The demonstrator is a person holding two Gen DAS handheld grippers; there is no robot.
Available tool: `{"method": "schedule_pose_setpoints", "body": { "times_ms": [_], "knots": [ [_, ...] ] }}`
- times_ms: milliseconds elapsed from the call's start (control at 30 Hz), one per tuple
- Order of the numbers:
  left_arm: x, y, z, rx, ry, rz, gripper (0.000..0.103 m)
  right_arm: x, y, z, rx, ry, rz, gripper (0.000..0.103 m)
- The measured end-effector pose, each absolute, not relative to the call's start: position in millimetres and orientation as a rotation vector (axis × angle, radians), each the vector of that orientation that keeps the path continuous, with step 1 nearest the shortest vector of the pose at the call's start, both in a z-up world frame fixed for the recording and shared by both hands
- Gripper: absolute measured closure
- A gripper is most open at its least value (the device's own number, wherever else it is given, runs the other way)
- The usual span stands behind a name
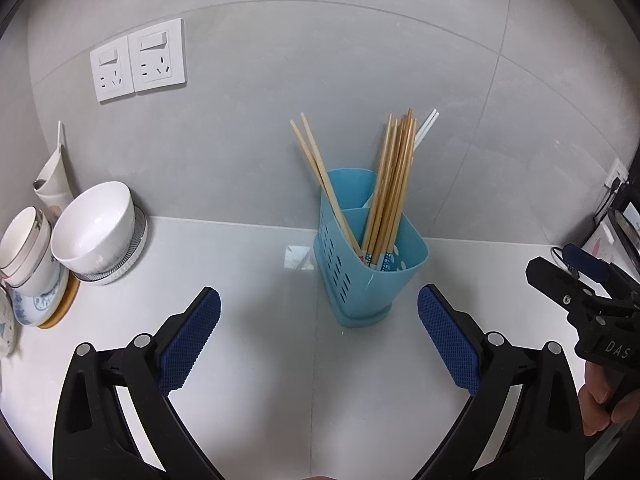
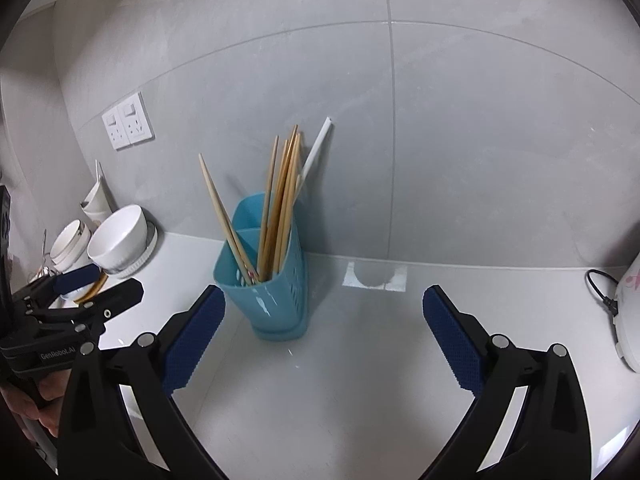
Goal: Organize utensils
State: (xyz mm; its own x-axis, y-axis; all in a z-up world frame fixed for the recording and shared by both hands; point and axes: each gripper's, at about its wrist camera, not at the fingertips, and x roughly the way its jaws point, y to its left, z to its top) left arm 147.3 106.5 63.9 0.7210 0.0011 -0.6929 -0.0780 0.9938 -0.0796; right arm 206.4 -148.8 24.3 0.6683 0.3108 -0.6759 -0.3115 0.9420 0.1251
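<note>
Both my grippers, left gripper (image 1: 319,332) and right gripper (image 2: 324,328), spread, empty. Blue perforated plastic holder (image 1: 370,264) of wooden chopsticks (image 1: 390,184) just ahead on counter (image 1: 256,264); tall load, a sideways nudge could tip it.

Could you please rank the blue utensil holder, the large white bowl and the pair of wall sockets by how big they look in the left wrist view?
1. blue utensil holder, clearly largest.
2. large white bowl and pair of wall sockets: they look alike in extent, and the sockets sit farther back on the wall, so I will not rank them.
</note>
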Motion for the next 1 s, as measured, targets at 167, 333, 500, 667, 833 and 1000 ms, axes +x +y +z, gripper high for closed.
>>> {"method": "schedule_pose_setpoints", "body": {
  "times_ms": [167,333,500,667,833,1000],
  "knots": [
    [145.1,103.9,62.8,-0.104,0.767,0.039,0.006,205.6,-149.5,23.3,-0.001,0.774,0.348,0.008],
    [145.3,103.6,63.1,-0.104,0.767,0.041,0.006,206.4,-148.6,23.3,-0.005,0.779,0.348,0.008],
    [146.3,102.0,63.2,-0.101,0.767,0.036,0.006,207.6,-147.2,21.9,-0.008,0.790,0.348,0.008],
    [147.7,100.7,63.4,-0.100,0.768,0.034,0.006,208.5,-146.9,20.9,-0.007,0.799,0.347,0.008],
    [148.8,100.2,63.4,-0.101,0.767,0.032,0.006,209.6,-146.5,20.6,-0.010,0.804,0.342,0.008],
    [150.1,99.8,63.2,-0.102,0.767,0.030,0.006,209.6,-145.7,19.7,-0.013,0.807,0.339,0.008]
  ]
}}
